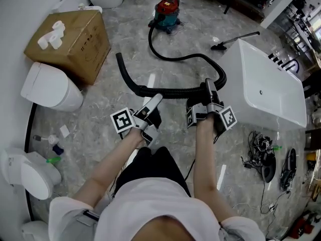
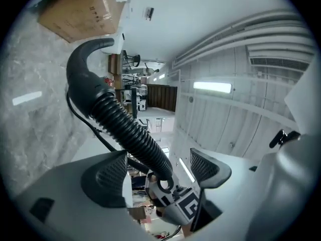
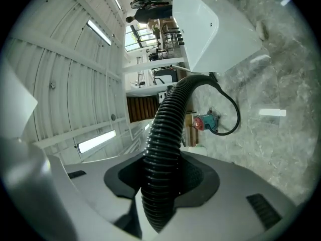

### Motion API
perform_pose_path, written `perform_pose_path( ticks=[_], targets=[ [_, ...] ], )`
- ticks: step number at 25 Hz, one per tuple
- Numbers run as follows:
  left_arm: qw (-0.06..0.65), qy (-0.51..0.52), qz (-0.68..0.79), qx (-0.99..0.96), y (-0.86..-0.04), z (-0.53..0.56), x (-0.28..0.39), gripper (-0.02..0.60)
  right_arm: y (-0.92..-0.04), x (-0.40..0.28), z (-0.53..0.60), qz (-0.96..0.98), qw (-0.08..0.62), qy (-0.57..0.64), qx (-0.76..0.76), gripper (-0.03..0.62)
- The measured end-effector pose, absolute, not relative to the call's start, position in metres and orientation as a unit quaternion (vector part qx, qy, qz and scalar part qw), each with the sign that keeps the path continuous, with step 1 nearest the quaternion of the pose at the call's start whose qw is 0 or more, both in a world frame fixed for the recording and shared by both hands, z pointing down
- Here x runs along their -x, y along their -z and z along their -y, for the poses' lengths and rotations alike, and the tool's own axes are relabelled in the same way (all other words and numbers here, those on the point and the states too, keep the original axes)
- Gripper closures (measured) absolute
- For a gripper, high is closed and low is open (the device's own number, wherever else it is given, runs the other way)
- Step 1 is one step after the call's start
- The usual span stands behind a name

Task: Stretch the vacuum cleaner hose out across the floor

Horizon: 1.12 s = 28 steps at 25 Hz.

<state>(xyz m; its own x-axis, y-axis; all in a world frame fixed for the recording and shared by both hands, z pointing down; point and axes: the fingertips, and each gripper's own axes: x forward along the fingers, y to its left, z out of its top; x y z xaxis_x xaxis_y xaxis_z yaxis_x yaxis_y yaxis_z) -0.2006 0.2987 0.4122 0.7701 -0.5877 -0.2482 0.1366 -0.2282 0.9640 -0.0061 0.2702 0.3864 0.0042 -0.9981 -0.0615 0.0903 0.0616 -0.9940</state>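
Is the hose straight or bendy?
Bendy. The hose curls from the vacuum, loops by the tub, and bends again at its free end.

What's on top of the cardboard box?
A few small white pieces lie on the box near its left corner; too small to identify. The box is closed, so its inside is hidden.

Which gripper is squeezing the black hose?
The right gripper, the one nearer the white bathtub: its jaws clamp the hose. The left gripper has its jaws apart, not pressing it.
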Motion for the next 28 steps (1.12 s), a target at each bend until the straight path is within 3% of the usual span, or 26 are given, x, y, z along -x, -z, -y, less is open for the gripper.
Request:
perform_pose_path(
  ticks=[7, 12, 14, 28],
  targets=[
    [0.643, 0.366, 0.190, -0.645, -0.433, -0.279, 0.198, 0.198, -0.381, -0.002, -0.282, -0.487, 0.549, 0.502, 0.458, 0.427],
    [0.627, 0.354, 0.226, -0.657, -0.441, -0.268, 0.201, 0.204, -0.385, -0.002, -0.290, -0.482, 0.556, 0.509, 0.448, 0.427],
    [0.615, 0.347, 0.232, -0.668, -0.439, -0.265, 0.200, 0.270, -0.389, -0.004, -0.293, -0.476, 0.561, 0.513, 0.443, 0.428],
    [0.584, 0.369, 0.203, -0.694, -0.411, -0.250, 0.203, 0.370, -0.423, -0.004, -0.303, -0.423, 0.591, 0.555, 0.405, 0.427]
  ],
)
